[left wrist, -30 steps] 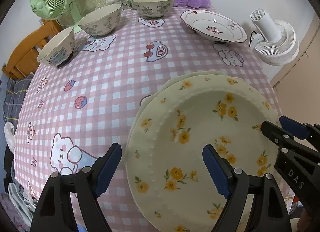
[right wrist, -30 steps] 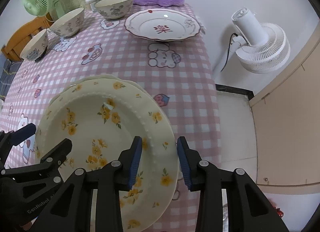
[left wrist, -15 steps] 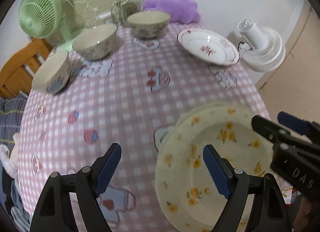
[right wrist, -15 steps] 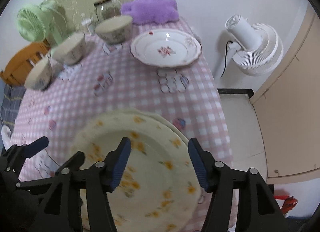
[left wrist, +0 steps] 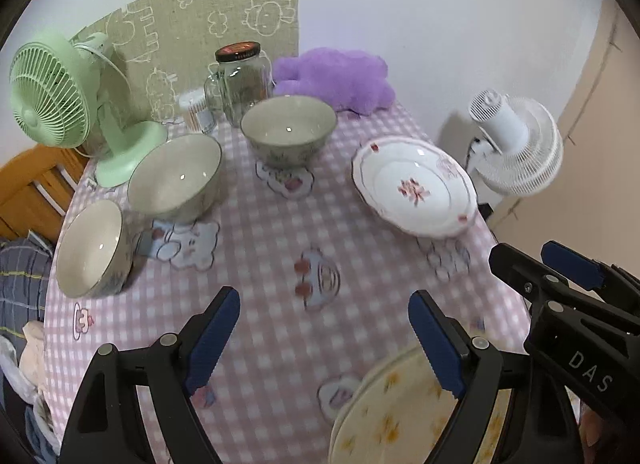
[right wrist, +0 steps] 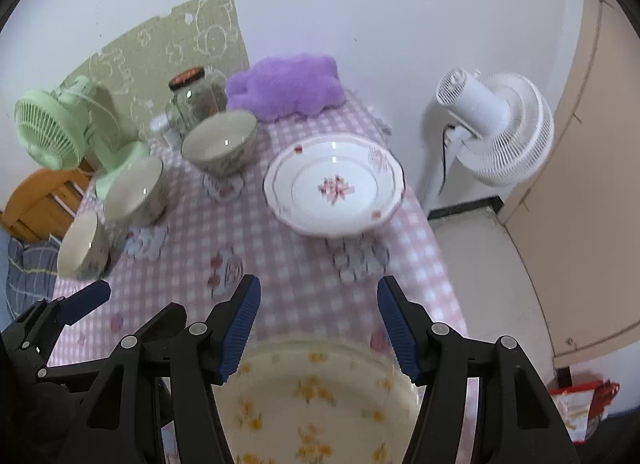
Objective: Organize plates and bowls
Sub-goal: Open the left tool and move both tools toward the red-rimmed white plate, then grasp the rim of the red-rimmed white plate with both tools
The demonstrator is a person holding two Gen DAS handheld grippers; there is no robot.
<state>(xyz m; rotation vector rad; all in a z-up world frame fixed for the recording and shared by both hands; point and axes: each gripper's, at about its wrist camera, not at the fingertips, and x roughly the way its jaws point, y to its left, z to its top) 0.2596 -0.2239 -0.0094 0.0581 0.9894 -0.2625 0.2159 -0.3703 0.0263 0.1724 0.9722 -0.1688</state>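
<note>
Cream plates with yellow flowers (right wrist: 320, 396) lie stacked at the table's near edge, also low right in the left wrist view (left wrist: 392, 420). A white plate with red flowers (left wrist: 416, 187) (right wrist: 334, 187) sits at the far right. Three bowls stand along the left: far (left wrist: 288, 127) (right wrist: 220, 141), middle (left wrist: 174, 175) (right wrist: 134, 191), near (left wrist: 90, 248) (right wrist: 78, 248). My left gripper (left wrist: 324, 340) is open and empty above the tablecloth. My right gripper (right wrist: 318, 328) is open and empty above the stack's far rim.
A green fan (left wrist: 52, 103), a glass jar (left wrist: 242, 83) and a purple plush (left wrist: 336, 77) stand at the table's far end. A white fan (right wrist: 496, 127) stands on the floor to the right. A wooden chair (left wrist: 28, 187) is at the left.
Both grippers have pulled back and up from the yellow-flowered plates. The right gripper's jaws have opened wider. The plates stay stacked on the table.
</note>
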